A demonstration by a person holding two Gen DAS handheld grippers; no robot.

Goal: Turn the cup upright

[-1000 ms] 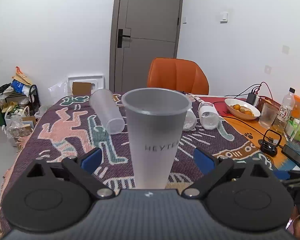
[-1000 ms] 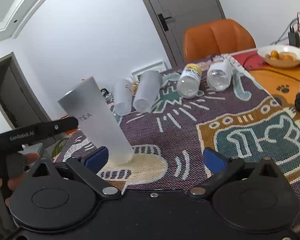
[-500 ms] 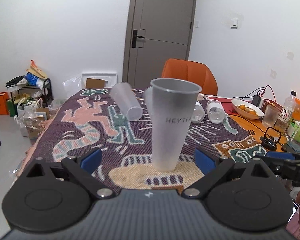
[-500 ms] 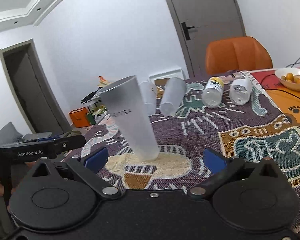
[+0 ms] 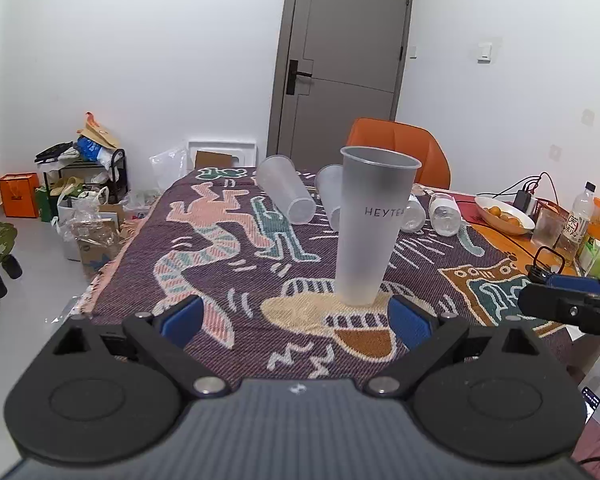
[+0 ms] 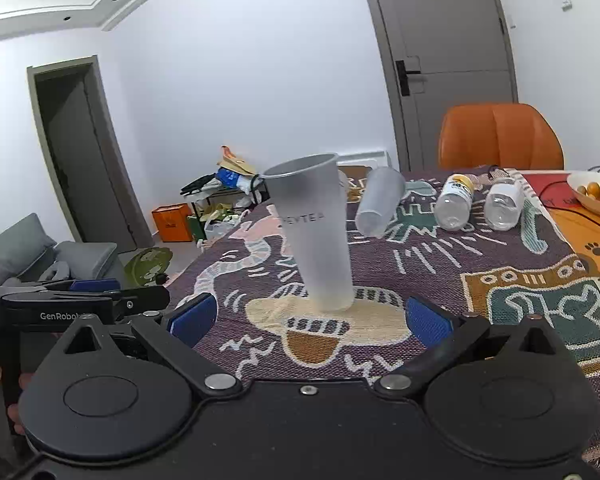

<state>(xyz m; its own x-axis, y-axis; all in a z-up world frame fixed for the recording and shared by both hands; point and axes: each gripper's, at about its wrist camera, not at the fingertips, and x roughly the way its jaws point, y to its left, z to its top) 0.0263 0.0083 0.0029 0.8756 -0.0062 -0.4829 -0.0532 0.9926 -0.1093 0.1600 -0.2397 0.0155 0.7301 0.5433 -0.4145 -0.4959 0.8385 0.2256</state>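
On the patterned tablecloth (image 5: 204, 264) your frosted cup (image 5: 370, 228) stands upright, so keep both wide-open, empty claws, left gripper (image 5: 296, 318) and right gripper (image 6: 308, 318), clear of it.

Cup (image 6: 316, 240) upright on worktop (image 6: 440, 280), mouth up. Right claw (image 6: 306, 320) spread wide just short of cup, not touching.

The left gripper (image 5: 295, 318) is level above the near edge of the bench, its blue-padded fingers (image 5: 179, 319) spread wide with nothing between them. The right gripper (image 6: 307, 317) hovers beside it, fingers (image 6: 423, 321) equally wide apart, gripping nothing.
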